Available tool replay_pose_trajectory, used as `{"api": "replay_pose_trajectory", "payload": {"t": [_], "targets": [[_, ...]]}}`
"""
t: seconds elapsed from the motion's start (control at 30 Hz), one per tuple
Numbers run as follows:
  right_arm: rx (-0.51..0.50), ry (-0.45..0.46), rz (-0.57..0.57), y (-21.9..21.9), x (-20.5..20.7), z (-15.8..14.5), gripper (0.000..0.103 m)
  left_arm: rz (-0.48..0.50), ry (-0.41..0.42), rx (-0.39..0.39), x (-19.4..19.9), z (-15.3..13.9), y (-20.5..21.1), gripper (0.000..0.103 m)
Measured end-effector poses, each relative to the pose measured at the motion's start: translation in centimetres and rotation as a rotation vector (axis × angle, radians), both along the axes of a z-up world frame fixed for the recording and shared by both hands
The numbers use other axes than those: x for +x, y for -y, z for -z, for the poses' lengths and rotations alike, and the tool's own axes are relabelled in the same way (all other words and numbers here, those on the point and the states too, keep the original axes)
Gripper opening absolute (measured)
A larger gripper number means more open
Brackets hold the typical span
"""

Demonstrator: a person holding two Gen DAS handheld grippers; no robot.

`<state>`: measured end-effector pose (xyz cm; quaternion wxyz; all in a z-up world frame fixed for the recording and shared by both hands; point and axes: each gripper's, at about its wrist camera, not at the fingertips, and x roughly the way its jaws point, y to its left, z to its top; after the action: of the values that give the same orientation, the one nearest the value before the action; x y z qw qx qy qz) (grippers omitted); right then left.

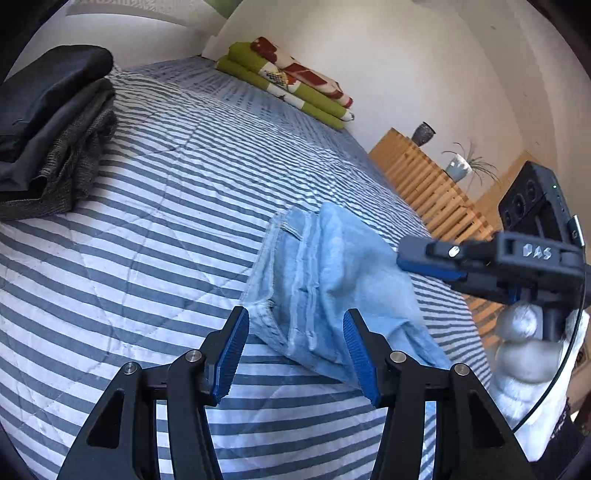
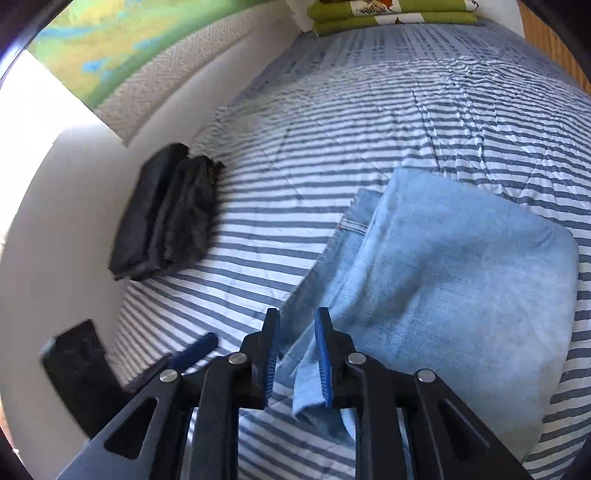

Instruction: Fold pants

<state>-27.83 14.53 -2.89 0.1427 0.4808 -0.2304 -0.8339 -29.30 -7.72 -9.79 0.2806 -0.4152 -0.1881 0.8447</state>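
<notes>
The light blue pants (image 1: 325,280) lie folded into a thick bundle on the striped bedspread (image 1: 147,236). My left gripper (image 1: 295,350) hangs open just above the bundle's near edge, with nothing between its fingers. From the right comes my right gripper (image 1: 400,258), held by a white-gloved hand (image 1: 524,347); its tip is at the bundle's right side. In the right wrist view the right gripper (image 2: 297,350) has its fingers close together with a flap of the pants (image 2: 443,280) between them. The left gripper's finger (image 2: 195,350) shows at lower left, blurred.
A stack of dark folded clothes (image 1: 55,122) (image 2: 166,218) sits at the bed's left side by the wall. A green patterned folded blanket (image 1: 284,81) (image 2: 391,14) lies at the far end. Right of the bed stand a wooden slatted frame (image 1: 424,181), a vase (image 1: 423,133) and a potted plant (image 1: 458,166).
</notes>
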Motion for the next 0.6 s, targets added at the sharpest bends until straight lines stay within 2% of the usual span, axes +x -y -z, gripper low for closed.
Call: {"api": "replay_pose_trajectory", "payload": {"t": [0.07,0.17,0.2,0.27,0.33,0.4,0.43,0.5,0.53,0.6], "targets": [[0.047,-0.047,0.071,-2.0,2.2,-2.0,0.033,0.057,0.004,0.015,0.6,-0.4,-1.6,0.058],[0.127,-0.064,0.159,-5.6,6.3,-2.1,0.033,0.116,0.021,-0.003,1.3,-0.1,-3.5,0.061],[0.158,-0.061,0.180,-6.7,7.9,-1.4,0.033,0.135,0.021,0.002,1.7,-0.2,-4.0,0.062],[0.188,-0.025,0.192,-8.4,10.6,0.7,0.033,0.163,-0.019,-0.053,2.7,-0.5,-5.3,0.064],[0.181,0.038,0.221,-9.7,12.6,3.4,0.033,0.185,-0.067,-0.138,3.7,-0.7,-6.6,0.064],[0.150,0.093,0.262,-10.6,13.8,6.0,0.033,0.182,-0.083,-0.191,4.0,-0.4,-7.7,0.063],[0.130,0.112,0.273,-11.0,13.9,6.8,0.033,0.183,-0.079,-0.213,4.0,-0.1,-8.2,0.058],[0.101,0.120,0.286,-10.9,13.9,7.9,0.033,0.163,-0.069,-0.253,3.6,0.3,-8.9,0.004],[0.113,0.116,0.288,-10.4,13.8,8.0,0.033,0.150,-0.059,-0.251,3.3,0.6,-9.0,0.005],[0.098,0.110,0.254,-9.1,13.5,7.8,0.033,0.131,-0.064,-0.191,3.1,0.0,-8.3,0.004]]}}
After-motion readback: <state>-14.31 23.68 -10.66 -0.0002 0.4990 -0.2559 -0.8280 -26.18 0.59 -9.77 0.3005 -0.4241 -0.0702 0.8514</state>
